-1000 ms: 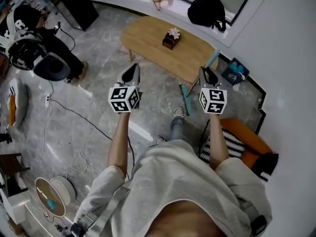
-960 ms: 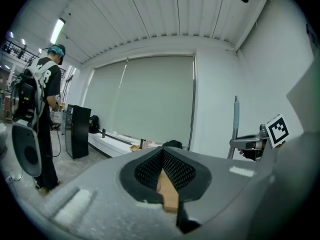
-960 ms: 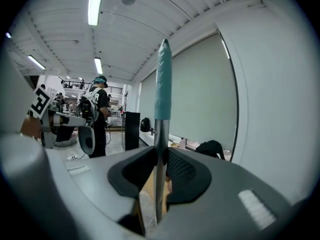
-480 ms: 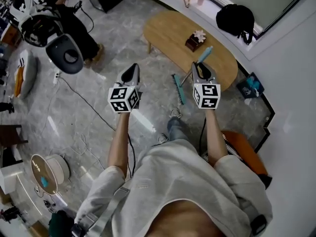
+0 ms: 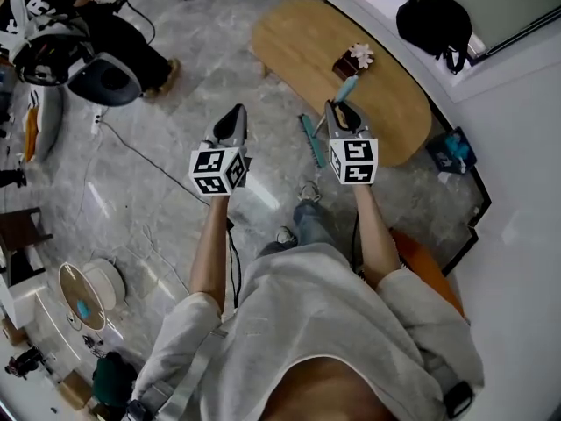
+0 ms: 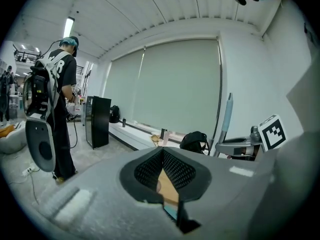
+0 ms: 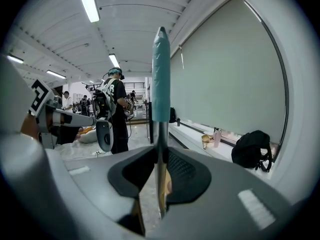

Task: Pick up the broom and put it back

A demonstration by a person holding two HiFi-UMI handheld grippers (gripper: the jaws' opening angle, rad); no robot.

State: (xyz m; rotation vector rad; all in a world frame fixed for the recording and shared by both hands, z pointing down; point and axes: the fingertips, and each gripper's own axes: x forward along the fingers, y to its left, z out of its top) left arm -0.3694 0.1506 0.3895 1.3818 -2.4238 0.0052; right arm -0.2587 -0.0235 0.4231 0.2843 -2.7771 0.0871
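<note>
The broom has a teal brush head (image 5: 307, 140), a metal shaft and a teal grip (image 5: 348, 88). My right gripper (image 5: 337, 112) is shut on the shaft, just below the grip. In the right gripper view the shaft (image 7: 160, 149) stands upright between the pads of that gripper (image 7: 160, 156), and the teal grip (image 7: 161, 74) rises above them. The brush head hangs over the floor beside the wooden table (image 5: 298, 33). My left gripper (image 5: 232, 117) is held out level to the left, its jaws together on nothing (image 6: 162, 154). From the left gripper view I see the broom's grip (image 6: 227, 111) and the right gripper (image 6: 240, 146).
A small box with a flower (image 5: 352, 60) sits on the table. A black backpack (image 5: 434, 20) lies on the sill behind it. A person wearing backpack gear (image 5: 53, 33) stands at the far left. A cable (image 5: 149, 160) crosses the floor. An orange cushion (image 5: 429, 270) lies at my right, and a fan (image 5: 83, 292) at my lower left.
Both hands have moved forward and a little down toward the table, and the right one carried the broom along. The head view has swung. Neither gripper's jaws have changed.
</note>
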